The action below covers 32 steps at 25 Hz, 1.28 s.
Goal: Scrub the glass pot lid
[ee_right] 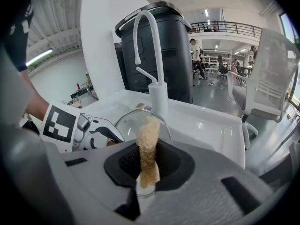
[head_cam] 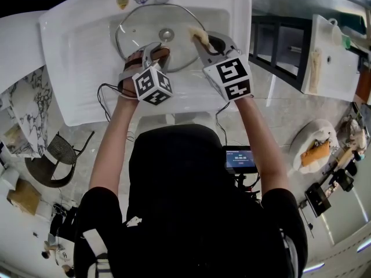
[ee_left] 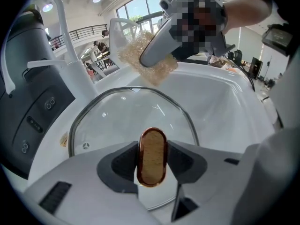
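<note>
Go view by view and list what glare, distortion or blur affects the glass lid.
Head view: even, soft light; the glass lid shows faint reflections against the white sink, edges bend. Left gripper view: sharp on the wooden handle, bright windows behind, a mosaic patch above, dark corners. Right gripper view: the scrub pad hides much of the lid; strong fisheye bowing.

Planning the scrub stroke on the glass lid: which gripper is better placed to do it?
Right. The right gripper clamps the loofah scrubber near the rim of the glass lid, while the left gripper is shut on the wooden handle, steadying the lid in the sink.
</note>
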{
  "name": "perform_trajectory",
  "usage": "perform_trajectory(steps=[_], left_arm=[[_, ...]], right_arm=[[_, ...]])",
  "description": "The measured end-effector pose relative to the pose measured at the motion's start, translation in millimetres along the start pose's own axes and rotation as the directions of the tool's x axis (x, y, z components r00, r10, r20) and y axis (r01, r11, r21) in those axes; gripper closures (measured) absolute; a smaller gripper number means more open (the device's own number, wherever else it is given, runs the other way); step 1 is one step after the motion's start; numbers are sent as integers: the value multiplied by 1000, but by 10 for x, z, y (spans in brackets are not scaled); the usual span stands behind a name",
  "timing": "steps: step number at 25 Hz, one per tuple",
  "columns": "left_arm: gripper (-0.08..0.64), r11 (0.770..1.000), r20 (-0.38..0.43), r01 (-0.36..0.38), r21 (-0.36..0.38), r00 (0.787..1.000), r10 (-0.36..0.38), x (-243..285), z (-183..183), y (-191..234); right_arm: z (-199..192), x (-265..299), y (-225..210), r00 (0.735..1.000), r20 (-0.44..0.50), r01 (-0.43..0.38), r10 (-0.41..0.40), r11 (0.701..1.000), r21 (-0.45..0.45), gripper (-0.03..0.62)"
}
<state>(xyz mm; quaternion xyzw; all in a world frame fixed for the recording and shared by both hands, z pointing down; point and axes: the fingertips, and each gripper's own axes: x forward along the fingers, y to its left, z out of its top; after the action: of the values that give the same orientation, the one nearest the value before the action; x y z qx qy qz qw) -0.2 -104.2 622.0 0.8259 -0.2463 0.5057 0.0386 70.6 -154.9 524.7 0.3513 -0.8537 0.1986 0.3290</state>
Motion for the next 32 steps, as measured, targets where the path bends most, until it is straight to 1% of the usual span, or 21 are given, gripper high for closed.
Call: perform_trajectory(steps=[2,5,10,21,32], left_arm=[[385,1000,-3,5,4,1000,-5,3,3,-3],[387,1000,4,4,-2,1000,-4,0,0,5],[387,1000,1,4,-4,1000,-4,-3,-5,6],[388,1000,11,7,-15,1000,-7,-3,6,8],[387,1000,25,21,-10,999,-20,1,13,1]], right_arm=[[-14,-1,-19,1000,-1,3,-3,1000,1,571],[21,24,-53,1000,23,13,-14,1000,17,571],[6,94,-107,1000,8,19,-19,1000,25,571],[1,381,-215,999,-39,37,-38,999,-28,572],[-65,572,-248,995,-82,50,-54,998,-45,572]])
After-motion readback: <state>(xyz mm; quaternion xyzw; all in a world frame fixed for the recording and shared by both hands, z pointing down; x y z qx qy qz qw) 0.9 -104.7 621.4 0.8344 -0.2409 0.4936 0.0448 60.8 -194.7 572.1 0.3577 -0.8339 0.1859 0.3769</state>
